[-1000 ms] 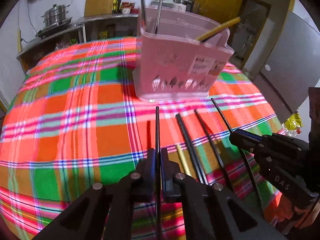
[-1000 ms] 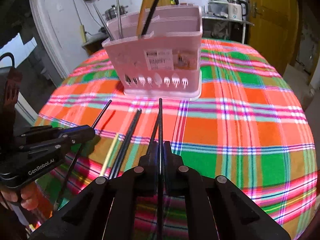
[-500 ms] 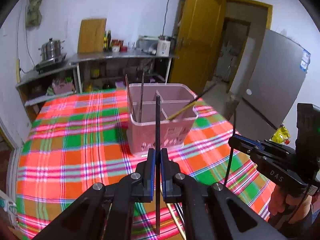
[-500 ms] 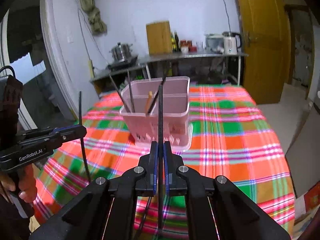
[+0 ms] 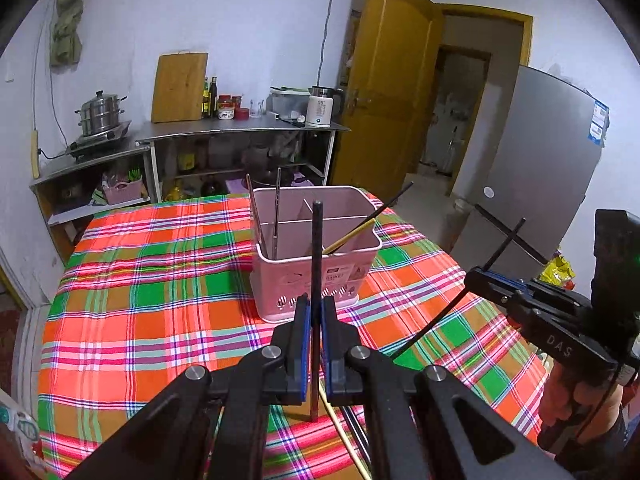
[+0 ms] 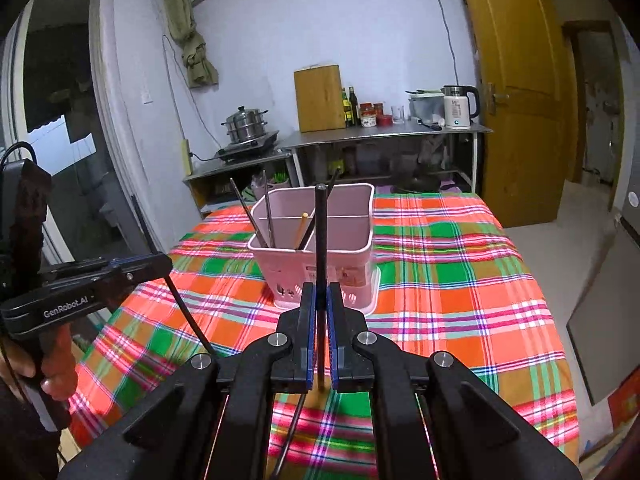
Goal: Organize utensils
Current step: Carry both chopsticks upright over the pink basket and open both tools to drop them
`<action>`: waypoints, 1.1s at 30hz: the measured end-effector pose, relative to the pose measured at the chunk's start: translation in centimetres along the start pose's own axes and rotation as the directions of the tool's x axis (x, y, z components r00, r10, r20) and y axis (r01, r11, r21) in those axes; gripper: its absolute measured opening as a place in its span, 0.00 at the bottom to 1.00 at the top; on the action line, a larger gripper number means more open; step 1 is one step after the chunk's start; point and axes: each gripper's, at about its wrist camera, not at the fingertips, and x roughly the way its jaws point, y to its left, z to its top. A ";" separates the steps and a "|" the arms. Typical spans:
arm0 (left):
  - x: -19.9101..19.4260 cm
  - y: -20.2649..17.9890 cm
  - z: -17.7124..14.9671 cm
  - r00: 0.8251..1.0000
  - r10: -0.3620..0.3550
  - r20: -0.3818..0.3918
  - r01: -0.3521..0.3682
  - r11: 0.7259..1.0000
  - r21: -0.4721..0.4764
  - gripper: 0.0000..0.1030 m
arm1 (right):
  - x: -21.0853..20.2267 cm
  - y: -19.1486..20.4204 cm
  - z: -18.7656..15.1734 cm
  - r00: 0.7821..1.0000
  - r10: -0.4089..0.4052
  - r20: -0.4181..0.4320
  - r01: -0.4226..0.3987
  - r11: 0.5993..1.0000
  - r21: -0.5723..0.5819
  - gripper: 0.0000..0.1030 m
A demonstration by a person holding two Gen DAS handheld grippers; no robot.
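Pinching thin black chopsticks, left tool (image 5: 314, 312) and right tool (image 6: 320, 300) face the slotted pink basket (image 5: 316, 256).

Both claws lifted their chopsticks (image 5: 317, 256) higher above the table.

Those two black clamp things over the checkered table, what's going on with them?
A person holds a gripper in each hand. The left gripper and the right gripper are each shut on a black chopstick, lifted above the plaid tablecloth. Ahead stands a pink utensil basket that already holds several sticks. More chopsticks lie on the cloth.
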 end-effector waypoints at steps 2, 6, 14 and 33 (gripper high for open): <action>-0.3 -0.1 -0.2 1.000 0.000 -0.003 0.000 1.000 0.003 0.05 | -0.3 0.0 -0.1 1.000 0.001 -0.001 -0.001 1.000 -0.001 0.05; -1.1 -0.3 -0.7 1.000 0.004 -0.010 -0.003 1.000 0.008 0.05 | -0.7 0.1 -0.4 1.000 -0.002 -0.004 0.002 1.000 -0.003 0.05; -1.6 -0.5 -0.5 1.000 0.011 -0.025 -0.011 1.000 0.005 0.05 | -1.7 0.2 -0.3 1.000 -0.001 0.011 0.001 1.000 -0.006 0.05; -1.5 0.7 4.8 0.997 -0.030 0.078 0.032 0.999 -0.025 0.04 | -1.1 0.8 4.1 0.986 0.088 0.143 -0.090 0.996 0.013 0.05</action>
